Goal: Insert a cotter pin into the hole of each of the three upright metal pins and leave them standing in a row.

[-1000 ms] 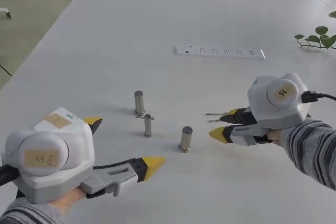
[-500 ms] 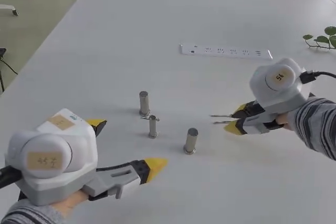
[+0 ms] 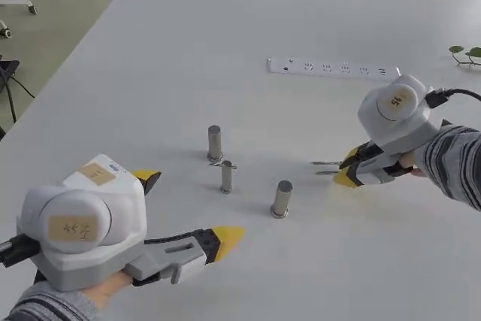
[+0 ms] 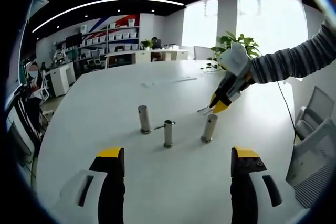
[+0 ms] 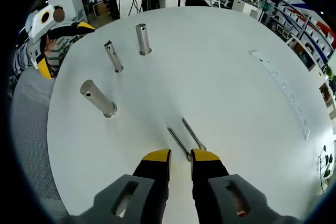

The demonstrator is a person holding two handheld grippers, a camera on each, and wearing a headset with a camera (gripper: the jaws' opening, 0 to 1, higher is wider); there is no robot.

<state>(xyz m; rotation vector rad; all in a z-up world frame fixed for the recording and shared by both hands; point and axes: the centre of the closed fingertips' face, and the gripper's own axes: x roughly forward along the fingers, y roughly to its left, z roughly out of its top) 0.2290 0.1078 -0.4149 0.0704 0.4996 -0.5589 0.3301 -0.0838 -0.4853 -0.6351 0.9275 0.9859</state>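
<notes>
Three metal pins stand upright mid-counter in a loose diagonal: the far pin, the middle pin and the near pin, each apart from the next. A cotter pin sits crosswise through the top of the middle pin; the other two show bare holes. Two loose cotter pins lie flat on the counter to the right of the near pin, side by side and almost parallel.

The right gripper is low over the counter at their ends, its jaws drawn close with a narrow gap. The end of one loose pin lies in that gap; I cannot tell whether it is pinched.

The left gripper is released, jaws spread wide with nothing between them, and points at the row from the near side.

Bare counter surrounds the pins on all sides. A power strip lies well beyond them, a plant sits at the right edge, and the left edge is well off from the pins.
</notes>
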